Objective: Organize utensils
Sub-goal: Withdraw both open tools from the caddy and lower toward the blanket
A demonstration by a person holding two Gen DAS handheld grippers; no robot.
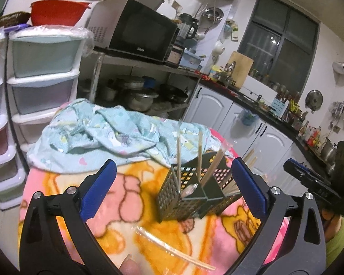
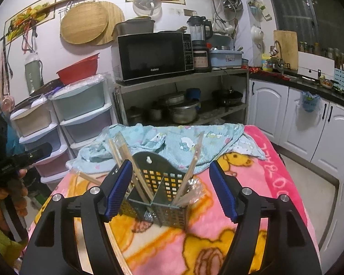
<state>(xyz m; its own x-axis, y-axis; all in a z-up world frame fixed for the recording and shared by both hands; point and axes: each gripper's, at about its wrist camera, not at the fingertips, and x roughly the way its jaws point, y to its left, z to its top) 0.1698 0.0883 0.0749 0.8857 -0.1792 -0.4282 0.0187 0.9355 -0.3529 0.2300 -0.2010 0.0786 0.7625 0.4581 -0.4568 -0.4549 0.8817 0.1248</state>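
A black perforated utensil holder [image 1: 195,194] stands on the pink and yellow blanket [image 1: 117,197], with wrapped chopsticks [image 1: 200,151] standing upright in its compartments. A plastic-wrapped pair of chopsticks [image 1: 174,252] lies on the blanket in front of it. My left gripper [image 1: 172,190] is open and empty, just short of the holder. In the right wrist view the holder [image 2: 162,192] sits between my open right gripper's fingers [image 2: 172,185], with chopsticks [image 2: 190,171] leaning in it. Another chopstick [image 2: 89,178] lies left of the holder.
A crumpled light blue cloth [image 2: 172,144] lies on the far part of the blanket. Plastic drawer units [image 2: 80,112] stand to the left, a shelf with a microwave [image 2: 153,55] and pots behind, white cabinets [image 2: 309,123] to the right.
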